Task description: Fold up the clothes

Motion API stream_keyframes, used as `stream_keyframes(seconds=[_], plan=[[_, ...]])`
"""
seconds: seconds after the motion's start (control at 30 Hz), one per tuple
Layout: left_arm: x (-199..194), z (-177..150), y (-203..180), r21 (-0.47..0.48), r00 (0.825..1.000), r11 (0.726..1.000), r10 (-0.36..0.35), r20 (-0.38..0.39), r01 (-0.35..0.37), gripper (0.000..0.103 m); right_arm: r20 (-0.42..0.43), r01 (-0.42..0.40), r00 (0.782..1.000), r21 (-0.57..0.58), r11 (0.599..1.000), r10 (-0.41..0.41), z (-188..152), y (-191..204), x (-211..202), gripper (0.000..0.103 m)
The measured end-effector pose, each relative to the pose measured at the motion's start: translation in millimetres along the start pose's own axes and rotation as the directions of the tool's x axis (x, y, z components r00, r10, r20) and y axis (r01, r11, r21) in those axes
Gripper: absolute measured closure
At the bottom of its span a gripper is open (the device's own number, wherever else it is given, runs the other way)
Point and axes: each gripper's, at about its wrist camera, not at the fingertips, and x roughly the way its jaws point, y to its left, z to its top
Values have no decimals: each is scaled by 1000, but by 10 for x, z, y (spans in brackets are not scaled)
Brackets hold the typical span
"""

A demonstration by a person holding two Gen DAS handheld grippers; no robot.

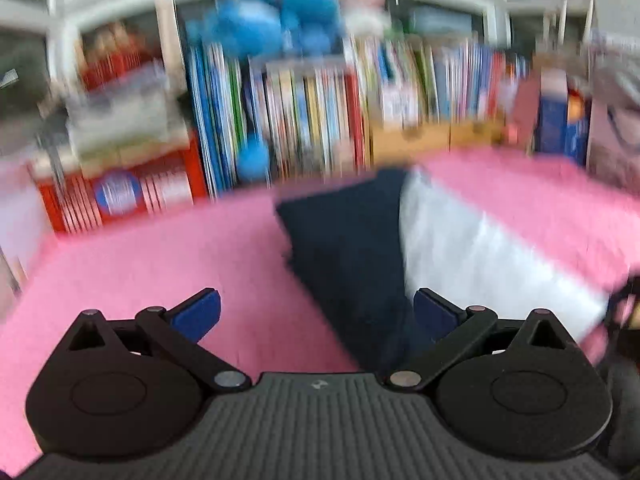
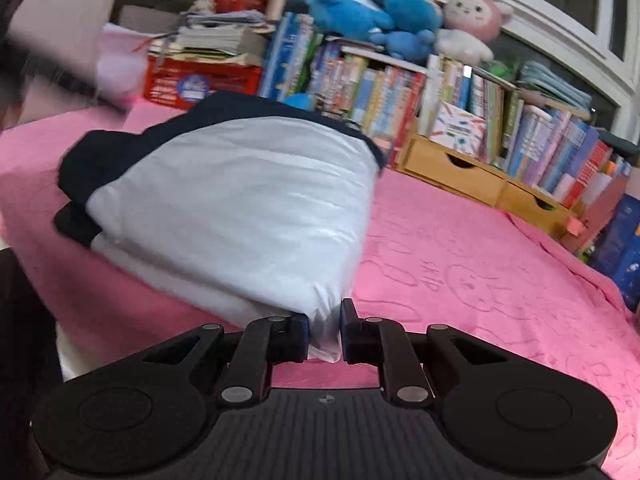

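Across the near half of the tabletop, a pink cloth [image 2: 480, 264] gives me a flat bed for folding. On its left part lies the white and navy garment [image 2: 240, 200], doubled into a thick bundle, its navy side far and left. My right hand-held gripper [image 2: 325, 332] is clamped on the bundle's near white corner, I judge so I can carry that edge over. My left hand-held gripper [image 1: 316, 314] hangs with jaws apart, holding nothing, free to smooth.

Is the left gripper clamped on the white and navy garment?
No: the left gripper has its blue pads wide apart, with nothing between them, above the pink cloth.
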Motion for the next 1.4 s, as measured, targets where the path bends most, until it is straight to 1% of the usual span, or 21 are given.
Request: stream_keyframes(seconds=[0.1,0.23,0.33,0.37,0.43,0.47,0.5,0.57,0.63,0.7,0.77,0.87,0.9,0.97,1.0,1.07,1.13,1.2,1.27,1.3,1.4], plan=[[-35,157,-269,4,994,997,-73,77,73,0,0,-43,999,31,999,43,5,-16,-48,87],[350,-29,-755,86,990,987,-131,-46,134,0,13,-134,991,75,988,133,-35,-80,-150,86],[560,-311,-791,113,988,989,-84,-132,99,0,27,-248,969,198,948,247,-74,-373,-221,81],[628,-409,-793,122,985,989,-65,-160,85,0,35,-305,951,259,916,307,-102,-515,-236,78],[699,-565,-746,105,979,991,-60,-195,81,0,63,-411,904,405,817,424,-143,-870,-250,62],[674,-593,-694,84,978,992,-73,-196,91,0,87,-431,891,477,766,447,-151,-1060,-241,49],[648,-616,-648,69,977,993,-82,-196,97,0,120,-428,891,541,724,437,-151,-1238,-220,43],[602,-661,-657,71,979,993,-82,-187,97,0,193,-427,893,651,628,407,-101,-1548,-79,41],[557,-696,-682,73,981,993,-83,-177,97,0,256,-463,872,706,536,417,21,-1745,227,36],[553,-693,-644,61,980,993,-94,-177,106,0,270,-480,858,723,497,437,253,-1837,615,22],[570,-682,-580,44,978,992,-113,-176,123,0,254,-480,848,740,471,465,461,-1848,1088,21],[570,-703,-526,29,976,990,-135,-169,141,0,213,-477,814,776,413,541,570,-1727,1840,21],[571,-710,-509,24,976,989,-142,-167,148,0,186,-462,809,788,407,558,590,-1639,2048,27],[559,-721,-481,20,975,988,-151,-161,156,0,156,-413,823,825,386,546,668,-1584,2370,45],[557,-726,-468,17,975,987,-154,-160,159,0,144,-385,833,844,373,534,711,-1571,2521,51],[555,-737,-439,8,975,986,-161,-155,164,0,155,-370,824,876,309,546,716,-1585,2766,59],[552,-748,-417,1,975,985,-168,-148,170,0,169,-364,820,891,271,547,705,-1619,2875,64],[545,-759,-411,4,975,984,-175,-138,177,0,188,-358,836,899,253,515,693,-1697,2938,76],[541,-764,-408,5,975,983,-179,-130,182,0,221,-356,860,905,231,459,669,-1815,2970,78],[543,-762,-407,5,975,983,-180,-128,182,0,224,-353,867,907,231,444,674,-1855,3025,81],[547,-761,-408,4,976,983,-180,-124,182,0,180,-331,896,881,338,407,807,-1853,3110,83]])
